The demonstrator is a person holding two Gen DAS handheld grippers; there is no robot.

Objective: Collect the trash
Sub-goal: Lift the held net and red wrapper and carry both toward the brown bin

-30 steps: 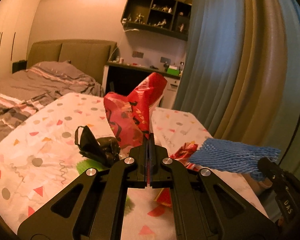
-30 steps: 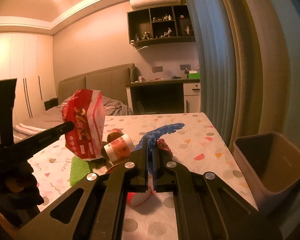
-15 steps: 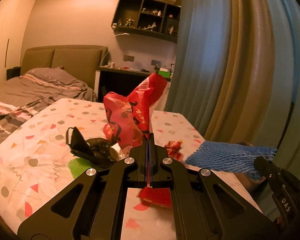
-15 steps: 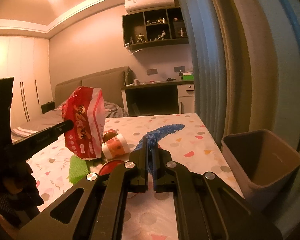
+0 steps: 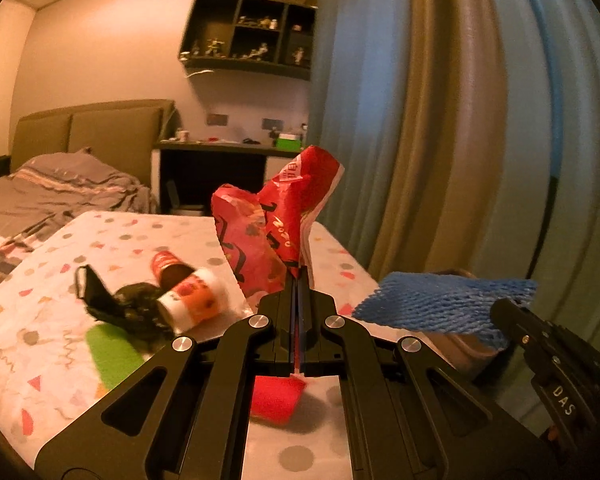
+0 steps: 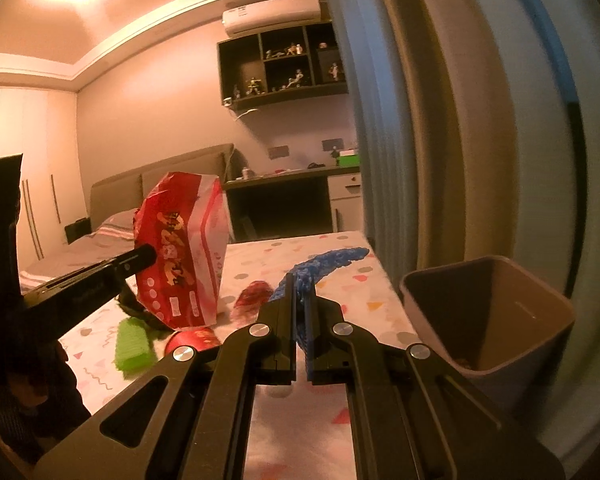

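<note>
My left gripper [image 5: 298, 276] is shut on a red snack bag [image 5: 276, 220], which stands up crumpled above the jaws; the same red snack bag [image 6: 180, 252] shows in the right wrist view, held off the table. My right gripper [image 6: 300, 284] is shut on a blue foam net [image 6: 324, 264], and that blue foam net [image 5: 440, 308] hangs at the right of the left wrist view. A brown bin [image 6: 488, 316] stands open beside the table's right edge, just right of the right gripper. A paper cup [image 5: 192, 300], black crumpled bag [image 5: 128, 308], green piece [image 5: 112, 352] and red wrapper [image 5: 276, 398] lie on the table.
The table [image 5: 120, 240] wears a spotted cloth. Curtains [image 5: 440, 120] hang close on the right behind the bin. A bed [image 5: 60, 184] and a desk [image 5: 216, 172] stand beyond the table. A gloved hand [image 6: 24, 380] holds the left gripper at the lower left.
Both grippers have carried their loads rightward, toward the curtain side. The bin has come closer and larger in the right wrist view. The paper cup has come into the left wrist view.
</note>
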